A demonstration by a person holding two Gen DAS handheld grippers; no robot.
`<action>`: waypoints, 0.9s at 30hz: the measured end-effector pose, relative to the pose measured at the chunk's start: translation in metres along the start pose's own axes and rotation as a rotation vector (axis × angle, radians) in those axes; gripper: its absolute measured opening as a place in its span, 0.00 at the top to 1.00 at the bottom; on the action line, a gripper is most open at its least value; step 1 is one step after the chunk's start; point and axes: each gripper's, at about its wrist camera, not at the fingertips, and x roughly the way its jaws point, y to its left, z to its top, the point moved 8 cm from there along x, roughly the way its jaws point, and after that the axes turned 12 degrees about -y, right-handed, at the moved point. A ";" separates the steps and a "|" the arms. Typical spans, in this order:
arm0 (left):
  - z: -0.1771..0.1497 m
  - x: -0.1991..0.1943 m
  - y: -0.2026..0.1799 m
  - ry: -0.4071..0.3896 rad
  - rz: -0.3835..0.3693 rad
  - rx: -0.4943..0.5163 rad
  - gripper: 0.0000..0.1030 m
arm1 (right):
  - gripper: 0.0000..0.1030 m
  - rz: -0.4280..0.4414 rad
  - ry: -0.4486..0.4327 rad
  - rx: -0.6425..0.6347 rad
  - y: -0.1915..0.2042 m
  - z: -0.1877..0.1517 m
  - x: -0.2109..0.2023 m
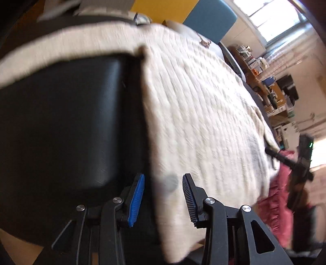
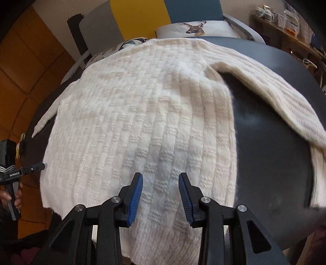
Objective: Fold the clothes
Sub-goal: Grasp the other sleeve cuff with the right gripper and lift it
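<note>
A cream knitted sweater (image 2: 138, 114) lies spread flat on a dark padded surface (image 2: 271, 142), one sleeve (image 2: 271, 89) angled out to the right. My right gripper (image 2: 161, 195) is open and empty just above the sweater's near hem. My left gripper (image 1: 163, 195) is open and empty at the sweater's (image 1: 203, 106) side edge, where it meets the dark surface (image 1: 67, 122). The left gripper also shows at the far left of the right wrist view (image 2: 34, 168). The right gripper shows at the right of the left wrist view (image 1: 285, 159). The left wrist view is motion-blurred.
A pink garment (image 1: 279, 203) lies by the sweater's hem. A deer-print cushion (image 2: 195, 27) and a blue chair back (image 2: 193, 9) stand beyond the sweater. Cluttered shelves (image 1: 271, 87) line the wall under a window. Orange wood panels (image 2: 30, 67) stand at the left.
</note>
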 end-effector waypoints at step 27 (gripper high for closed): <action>0.091 -0.016 -0.075 -0.116 0.156 0.208 0.75 | 0.63 0.047 -0.400 0.635 -0.156 -0.030 -0.124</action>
